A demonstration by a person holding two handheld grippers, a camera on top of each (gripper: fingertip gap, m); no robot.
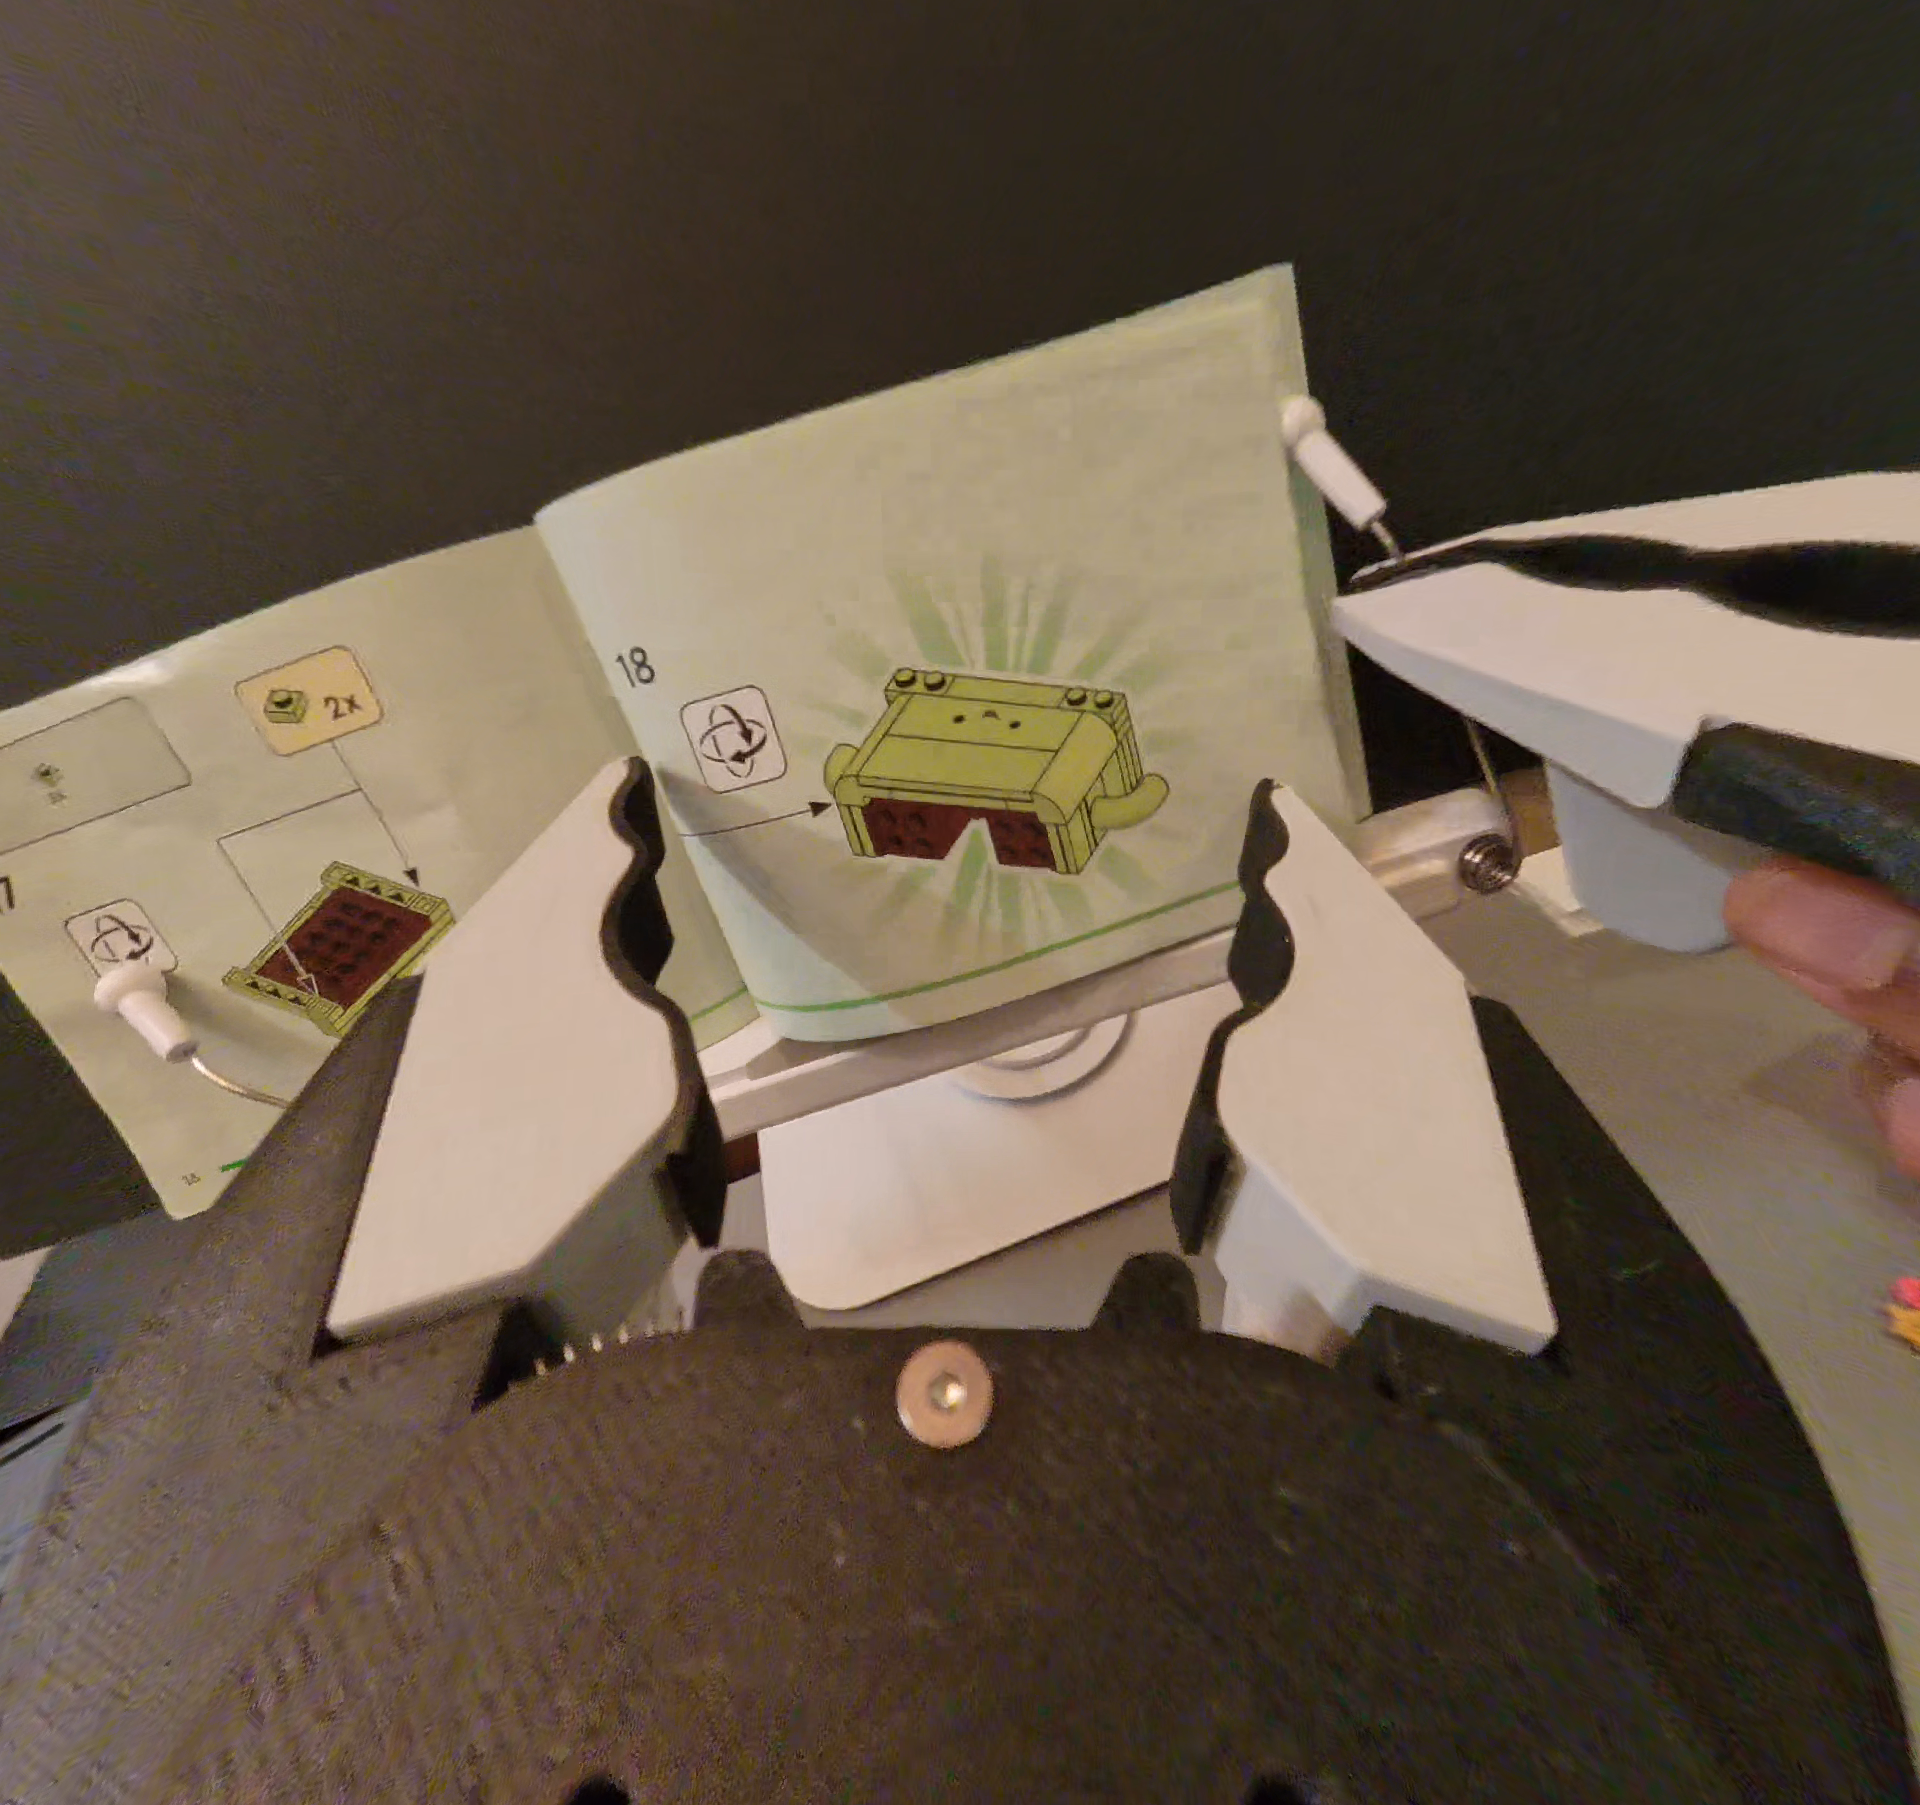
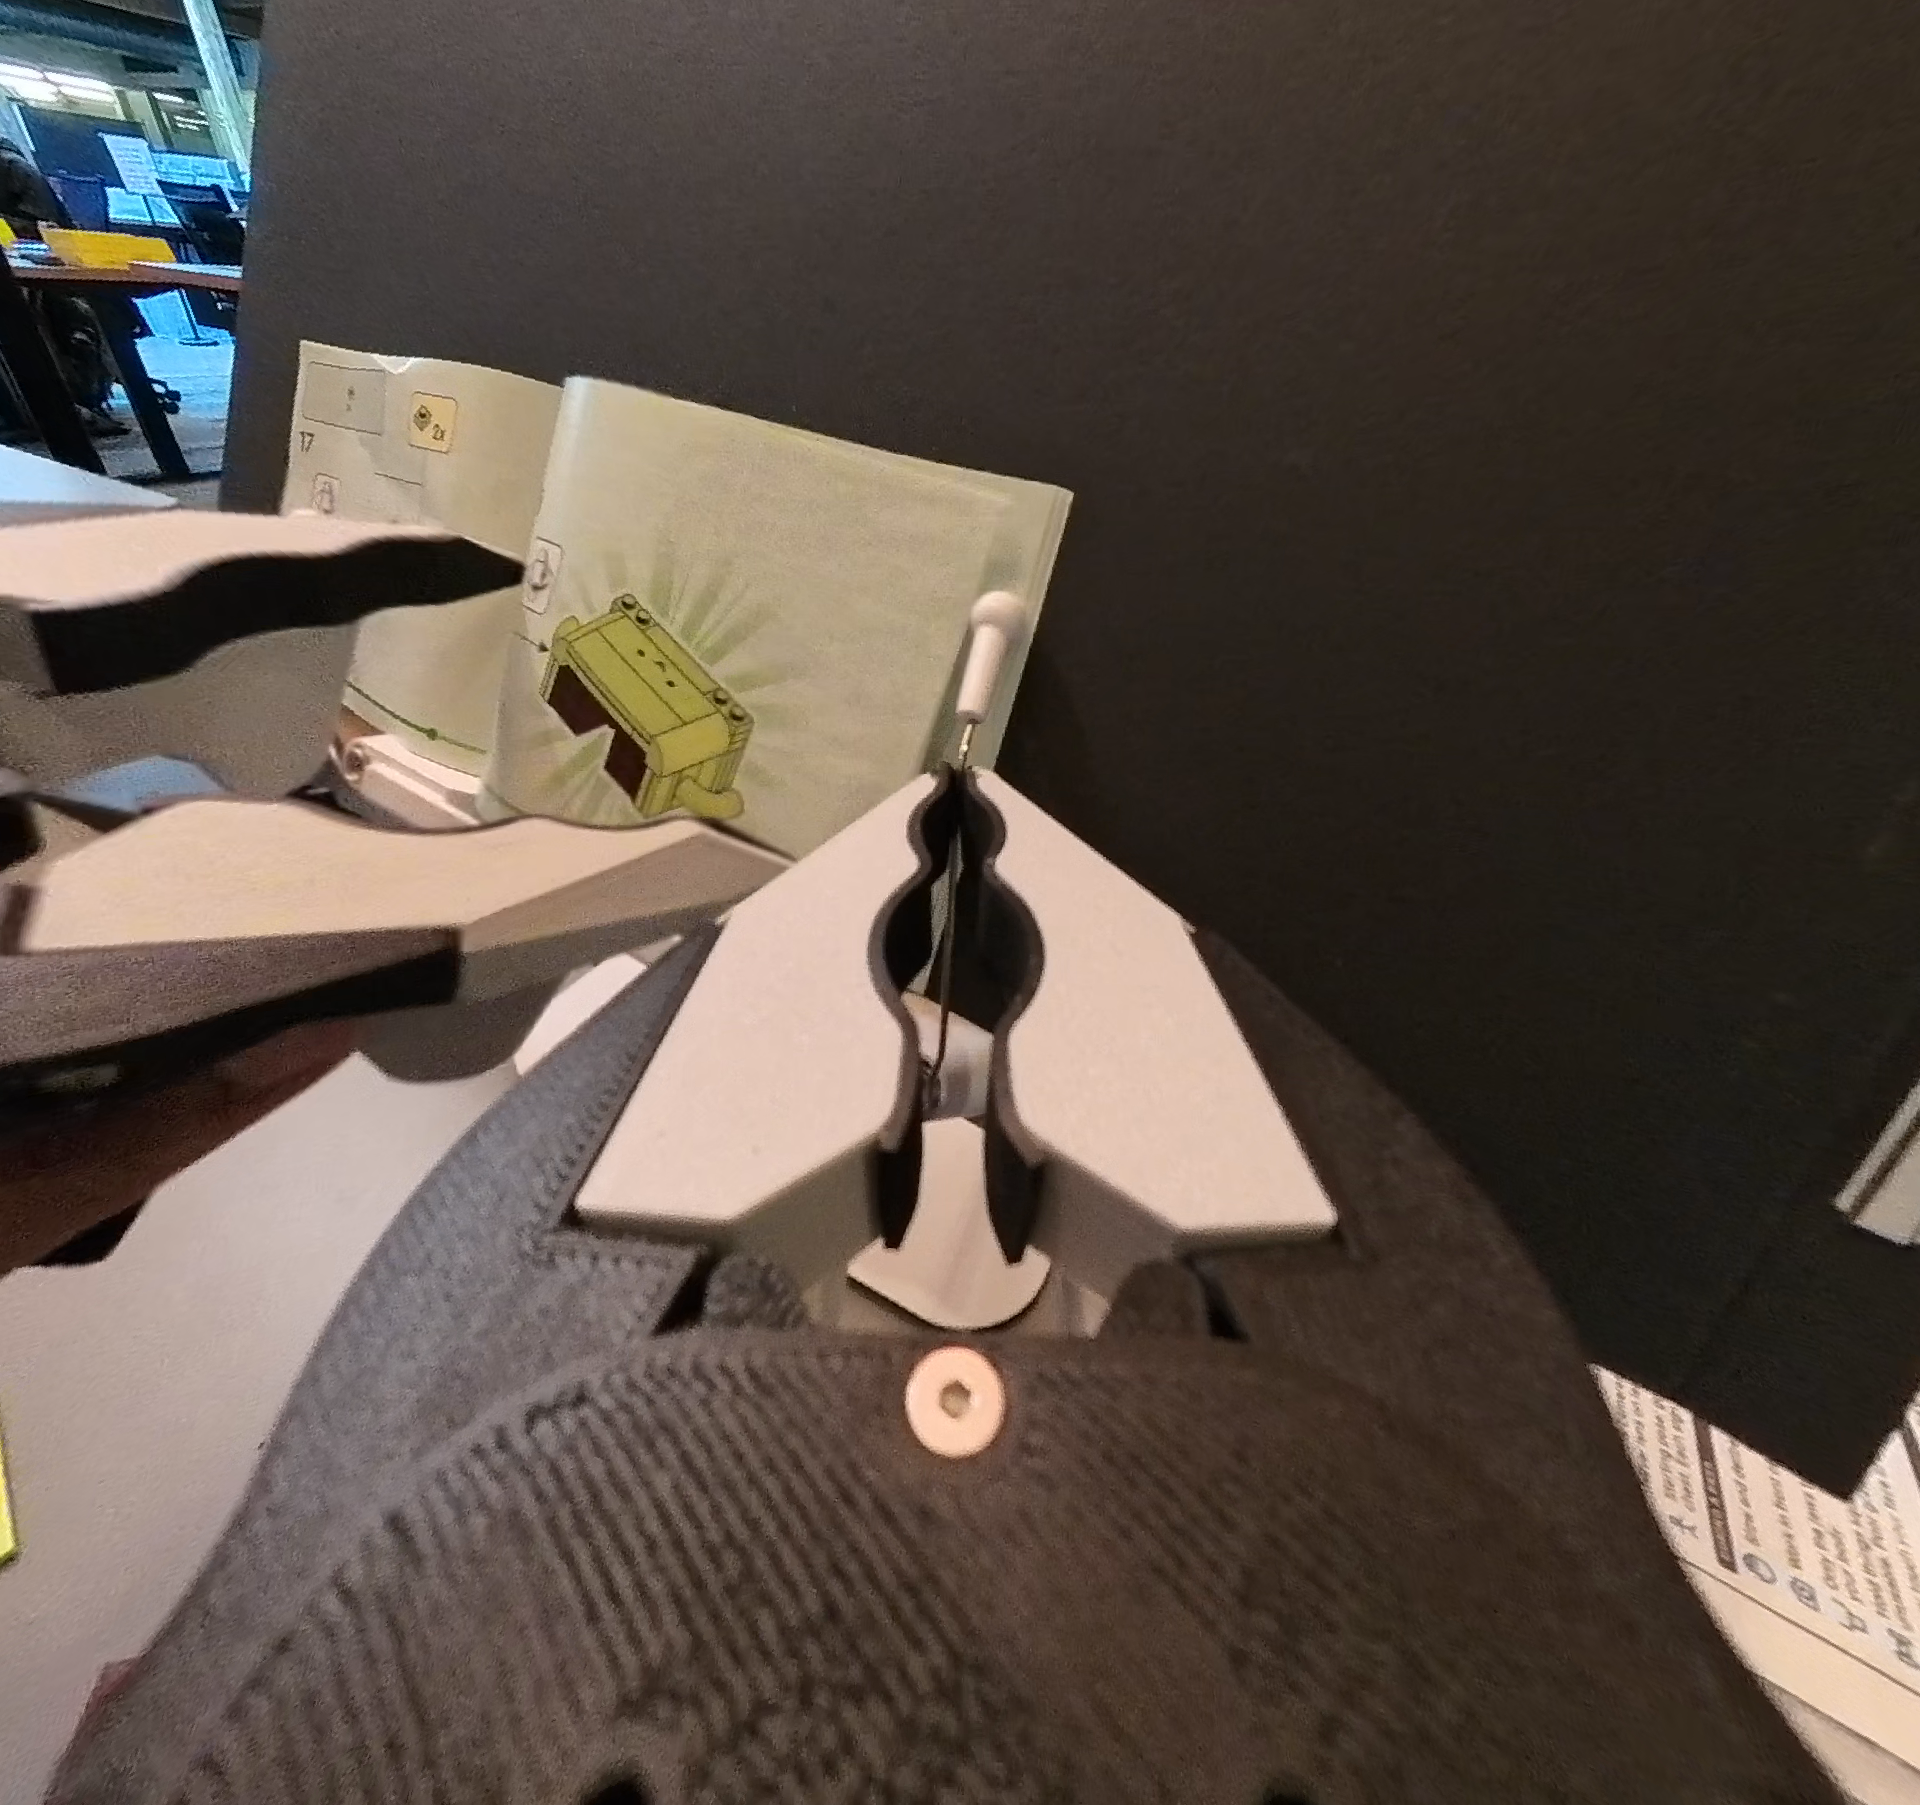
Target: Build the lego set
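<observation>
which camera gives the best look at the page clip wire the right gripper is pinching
The right wrist view: the right gripper is shut on the clip wire, which runs up between its fingers to a white tip beside the booklet. The left wrist view shows the same wire side-on, mostly hidden.

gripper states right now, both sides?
Left gripper: open, holding nothing, in front of the instruction booklet.
Right gripper: closed on the thin wire page-holder arm of the book stand.

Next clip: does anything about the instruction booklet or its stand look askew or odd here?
Yes. The booklet's right page bulges forward instead of lying flat, because the right page-holder arm is off the paper, pinched in the shut right claw. The left page-holder arm rests on its page. The left claw is open.
</observation>
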